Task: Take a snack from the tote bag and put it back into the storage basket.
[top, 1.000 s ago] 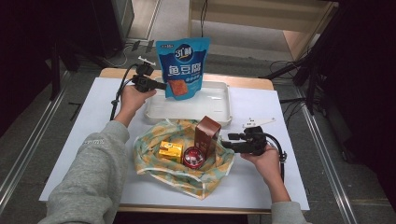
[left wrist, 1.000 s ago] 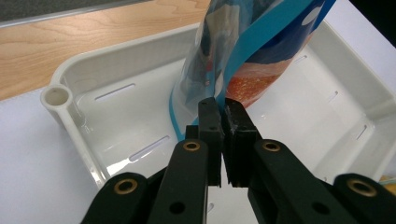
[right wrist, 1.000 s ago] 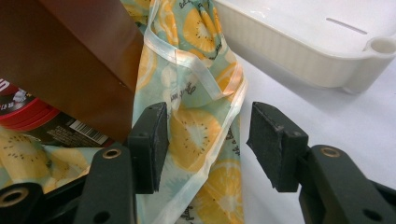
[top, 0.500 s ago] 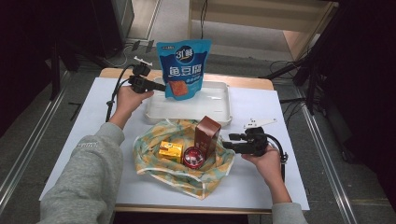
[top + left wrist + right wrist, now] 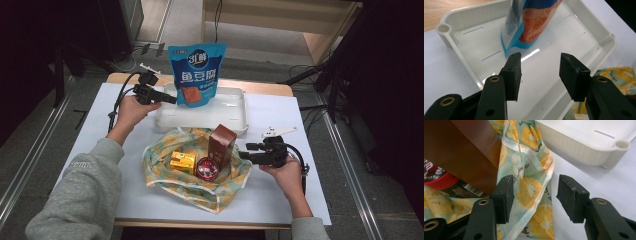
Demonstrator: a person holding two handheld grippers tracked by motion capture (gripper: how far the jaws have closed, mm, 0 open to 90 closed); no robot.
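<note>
Grey-sleeved L forearm entered from bottom left in high view; its hand held the left gripper (image 5: 170,99) level at the L edge of the white tray (image 5: 235,120). Jaws stood apart w/ nothing between them, having just been opening; in left gripper view, the pads (image 5: 514,72) sat just short of the blue snack pouch (image 5: 531,22) and clear of it. Pouch (image 5: 196,75) stood upright w/o support in the tray's L half, printed front toward the person. Tray itself lay at the table's far side, past the middle. Nearer the person, at centre: yellow-and-green fruit-print cloth bag (image 5: 200,187), spread open flat on the white table (image 5: 310,200). On it, L to R: yellow box (image 5: 182,162), red round tin (image 5: 207,169), brown carton (image 5: 221,145) upright, tin touching the carton's base. R of the bag: right gripper (image 5: 245,152), held level in the R hand, pointing at the carton. Jaws stood apart, gripping nothing; in right gripper view they straddled the bag's edge and drawstring (image 5: 531,160) w/o pinching, carton (image 5: 461,150) just beside the L jaw.
</note>
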